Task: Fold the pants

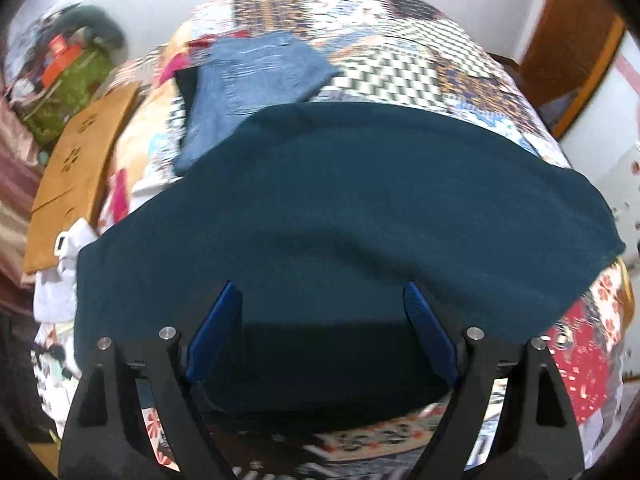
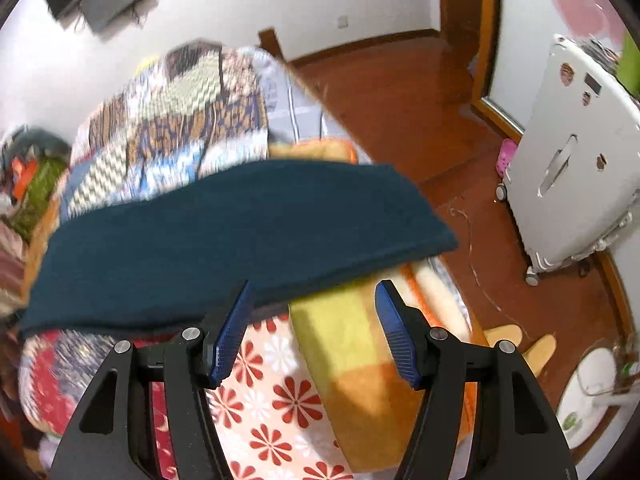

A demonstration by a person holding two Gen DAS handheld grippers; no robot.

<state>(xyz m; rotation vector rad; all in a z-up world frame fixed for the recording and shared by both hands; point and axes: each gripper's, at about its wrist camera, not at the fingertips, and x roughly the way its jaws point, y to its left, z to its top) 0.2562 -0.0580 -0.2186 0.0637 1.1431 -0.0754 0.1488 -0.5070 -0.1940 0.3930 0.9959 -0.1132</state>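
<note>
The dark teal pants (image 1: 340, 208) lie folded in a long band across a patchwork bedspread (image 1: 400, 64). My left gripper (image 1: 320, 286) hovers over the band's near edge, open wide; its blue pads (image 1: 424, 320) stand apart from the cloth. In the right wrist view the same pants (image 2: 224, 236) run from the left to the bed's right edge. My right gripper (image 2: 316, 286) is open at the pants' near right edge, with its left fingertip by the hem and a yellow-orange cushion (image 2: 352, 360) showing between the fingers. Both views are motion-blurred.
Folded blue jeans (image 1: 248, 80) lie on the bed behind the teal pants. A brown paper bag (image 1: 80, 160) and white cloth (image 1: 56, 276) sit at the bed's left side. Right of the bed are a wooden floor (image 2: 400, 92), a white suitcase (image 2: 572, 152) and slippers (image 2: 520, 340).
</note>
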